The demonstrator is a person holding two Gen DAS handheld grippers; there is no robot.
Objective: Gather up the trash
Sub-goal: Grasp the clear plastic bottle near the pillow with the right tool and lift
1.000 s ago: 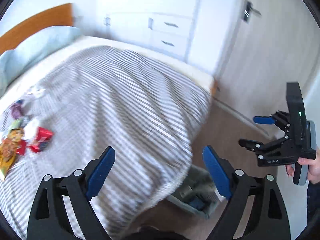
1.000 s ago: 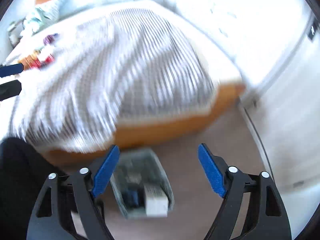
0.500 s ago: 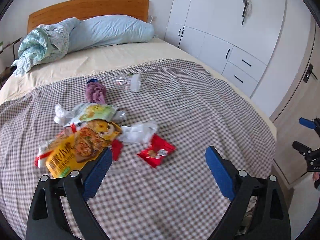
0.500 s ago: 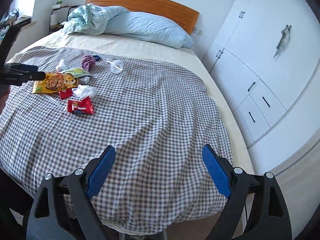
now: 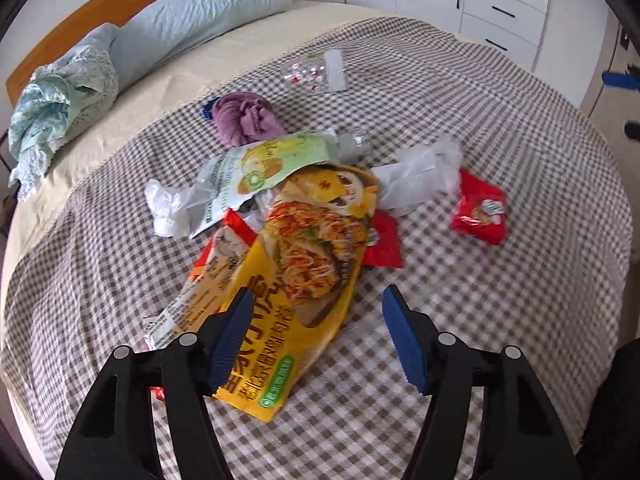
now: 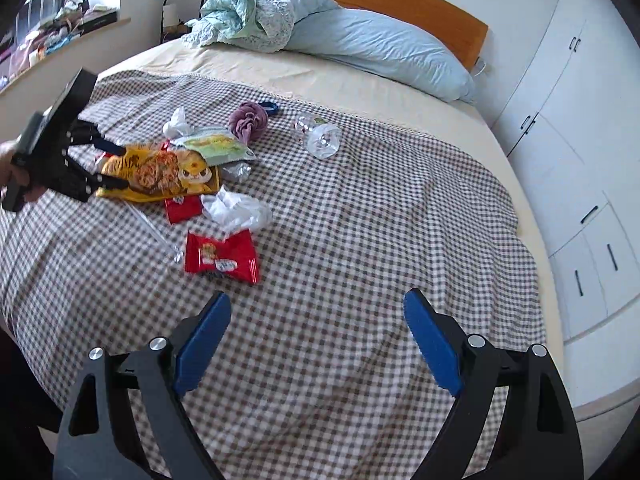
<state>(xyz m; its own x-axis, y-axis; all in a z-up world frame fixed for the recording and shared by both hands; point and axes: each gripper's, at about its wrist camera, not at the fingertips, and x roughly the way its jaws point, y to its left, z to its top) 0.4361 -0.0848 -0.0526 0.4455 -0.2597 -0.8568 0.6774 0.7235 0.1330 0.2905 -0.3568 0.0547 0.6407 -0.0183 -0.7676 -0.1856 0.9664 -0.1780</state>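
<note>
Left gripper (image 5: 316, 336) nearer, jaws narrowing astride yellow packet (image 5: 304, 280).

Ahead of your right tongs (image 6: 316, 344) the checked blanket (image 6: 360, 240) lies bare; the red packet (image 6: 220, 258) sits ahead-left. Under your left tongs (image 5: 316, 336), the yellow bag (image 5: 304, 276) and wrappers crowd the bed.

Wrapper pile (image 5: 304, 232) on checked blanket (image 5: 500, 320), crushed bottle (image 5: 316, 72) behind it, pillow (image 5: 192, 20) beyond
</note>
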